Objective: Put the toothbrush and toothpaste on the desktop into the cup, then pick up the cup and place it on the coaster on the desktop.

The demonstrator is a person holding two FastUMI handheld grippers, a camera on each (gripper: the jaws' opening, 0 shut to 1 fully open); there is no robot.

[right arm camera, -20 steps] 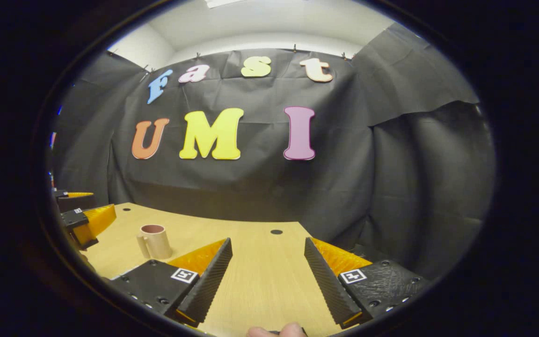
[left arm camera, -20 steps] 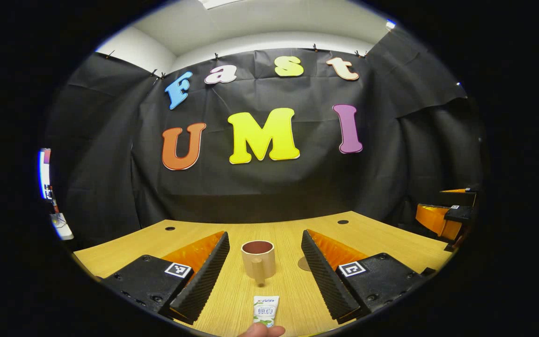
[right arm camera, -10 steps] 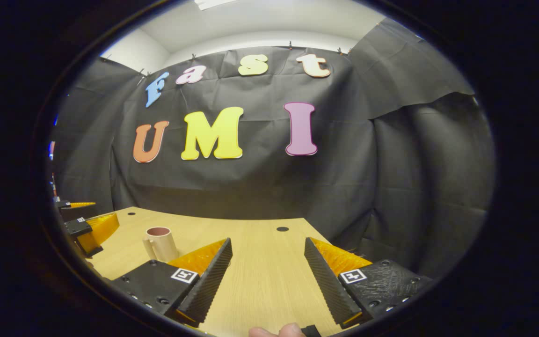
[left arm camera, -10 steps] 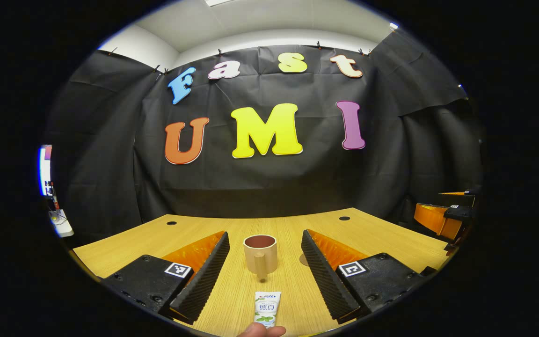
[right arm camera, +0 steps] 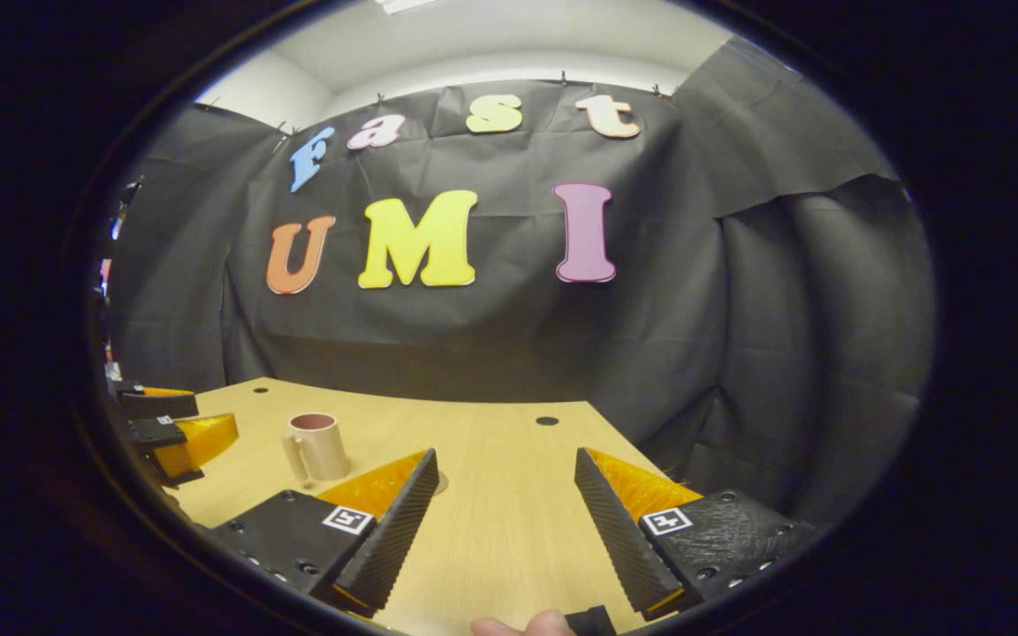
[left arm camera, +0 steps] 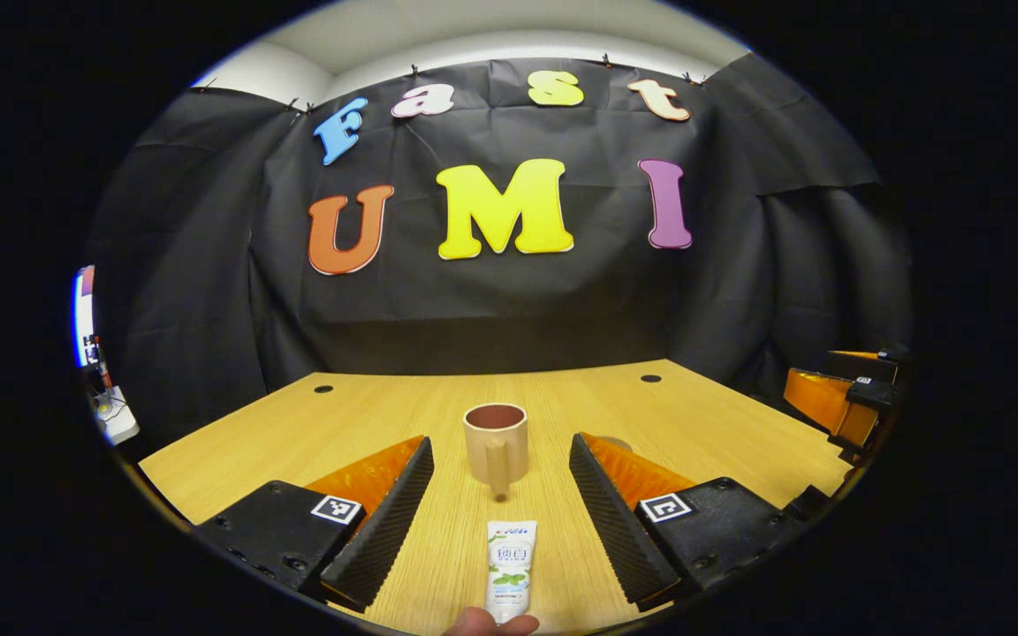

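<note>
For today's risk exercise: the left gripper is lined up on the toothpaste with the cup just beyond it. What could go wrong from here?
1. The toothpaste lies flat on the desk; the open left gripper may scrape or push it rather than pinch it.
2. The cup stands close beyond the tube, handle toward the gripper; a forward overshoot could knock it.

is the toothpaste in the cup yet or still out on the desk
Out. The toothpaste lies flat on the desk, in front of the upright cup.
</note>
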